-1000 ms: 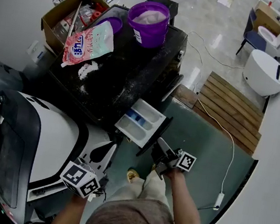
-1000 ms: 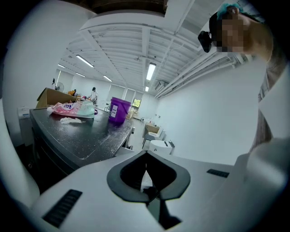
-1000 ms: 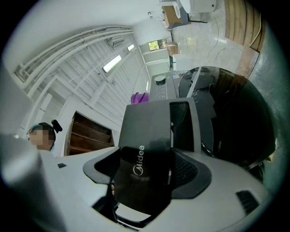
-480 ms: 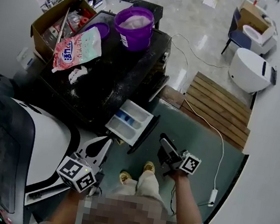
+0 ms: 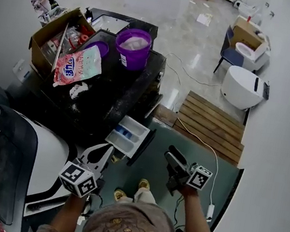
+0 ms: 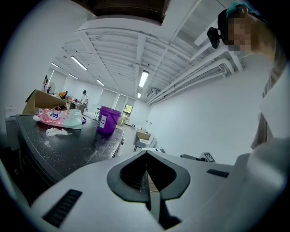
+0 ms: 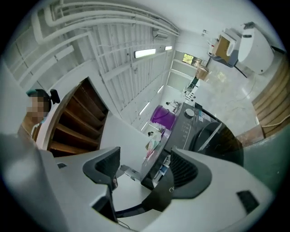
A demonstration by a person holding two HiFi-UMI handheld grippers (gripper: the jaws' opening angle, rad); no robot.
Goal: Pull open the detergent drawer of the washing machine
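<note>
**Head view.** The left tongs (image 5: 105, 149) are low on the left, with their tips close together. Just past their tips, a little to the right, is the white plastic detergent drawer (image 5: 130, 137). It sticks out from the front of the black washing machine (image 5: 151, 94), so it is already open, and there is something blue inside it. The right tongs (image 5: 173, 159) are on the other side of the drawer, apart from it and touching nothing. Farther ahead of both tongs, on the machine's dusty top surface (image 5: 115, 94), stand a round purple plastic bucket (image 5: 132, 48) and a pink soap bag (image 5: 79, 66). A brown cardboard box (image 5: 48, 33) sits beside the bag. Off to the right of the right tongs, a board of brown wooden slats (image 5: 212, 126) lies on the floor.

**Left gripper view.** The left tongs (image 6: 146, 156) are pressed tight together with nothing between them. Beyond them to the left are the black surface (image 6: 68, 149), the purple bucket (image 6: 108, 120) and the pink bag (image 6: 59, 118).

**Right gripper view.** The right tongs (image 7: 145, 167) are wide apart and hold nothing. This view is tipped over sideways. Through the gap, farther off, you can see the white drawer (image 7: 162, 166) poking out of the washing machine (image 7: 190, 127). The purple bucket (image 7: 163, 117) shows past it.
</note>
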